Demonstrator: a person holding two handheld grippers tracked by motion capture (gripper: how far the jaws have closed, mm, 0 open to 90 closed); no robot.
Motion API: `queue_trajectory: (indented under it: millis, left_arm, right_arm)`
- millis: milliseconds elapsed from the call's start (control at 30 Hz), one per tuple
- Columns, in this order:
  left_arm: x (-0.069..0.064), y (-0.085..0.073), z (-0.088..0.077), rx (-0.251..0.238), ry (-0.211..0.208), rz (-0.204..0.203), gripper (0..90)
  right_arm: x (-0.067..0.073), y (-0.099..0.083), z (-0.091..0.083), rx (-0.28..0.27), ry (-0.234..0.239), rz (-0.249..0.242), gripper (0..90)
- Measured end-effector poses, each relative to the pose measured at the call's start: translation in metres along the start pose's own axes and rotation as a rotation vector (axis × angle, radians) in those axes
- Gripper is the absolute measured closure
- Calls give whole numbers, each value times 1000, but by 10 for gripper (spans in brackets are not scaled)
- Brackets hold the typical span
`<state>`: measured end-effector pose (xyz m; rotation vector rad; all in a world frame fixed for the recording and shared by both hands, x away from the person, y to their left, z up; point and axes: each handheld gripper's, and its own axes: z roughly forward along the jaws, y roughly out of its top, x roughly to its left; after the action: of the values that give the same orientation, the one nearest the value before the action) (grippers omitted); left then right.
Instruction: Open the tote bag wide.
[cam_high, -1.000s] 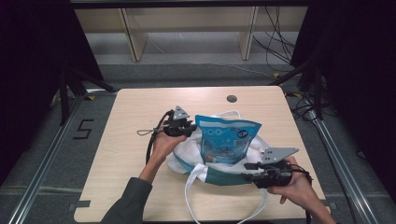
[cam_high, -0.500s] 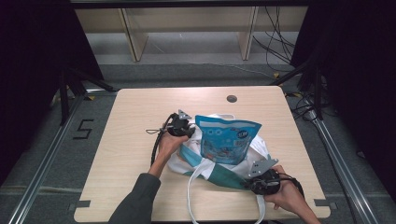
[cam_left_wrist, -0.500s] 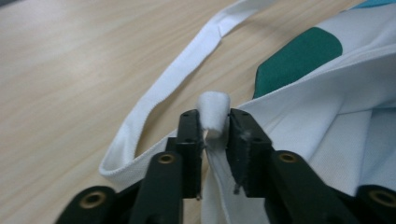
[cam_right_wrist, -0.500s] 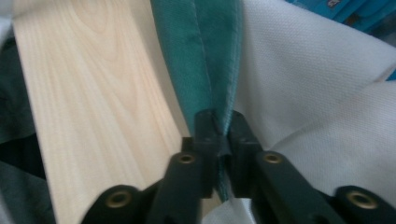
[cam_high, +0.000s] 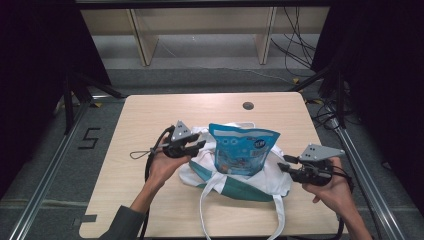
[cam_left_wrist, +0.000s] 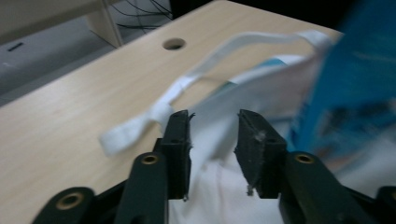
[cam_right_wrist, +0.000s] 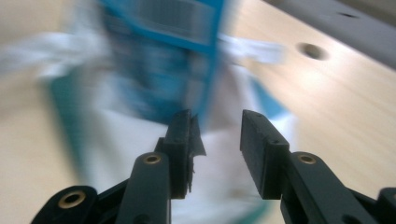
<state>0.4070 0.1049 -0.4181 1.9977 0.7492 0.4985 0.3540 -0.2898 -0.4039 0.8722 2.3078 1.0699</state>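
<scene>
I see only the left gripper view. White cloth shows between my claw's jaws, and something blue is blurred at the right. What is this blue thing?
Observer: A blue pouch, rising upright from a white and teal tote bag.
Operator: Where is the other claw?
Observer: The right claw is at the bag's right side, apart from the pouch. Like your left claw, its jaws have just been opening and grip nothing.
Operator: Where does the bag's other handle lie?
Observer: A long white handle loops toward the person's edge of the table.
</scene>
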Motion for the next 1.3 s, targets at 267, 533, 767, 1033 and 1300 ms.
queue_trajectory:
  millis: [267, 533, 767, 1033, 1300]
  left_arm:
    - [-11, -30, 22, 104, -26, 39, 779]
    - [-10, -65, 52, 196, 30, 35, 883]
    - [-14, -43, 27, 84, 30, 11, 815]
    - [-36, -32, 6, 46, -71, 17, 828]
    - [-46, -41, 12, 75, -106, 12, 830]
  right_arm:
    - [-34, -14, 52, 93, -49, 10, 869]
    - [-49, -29, 96, 199, -119, 43, 880]
    - [-46, -17, 74, 138, -141, 67, 716]
    - [-8, -9, 32, 47, 66, 83, 681]
    - [30, -7, 20, 47, 208, 46, 674]
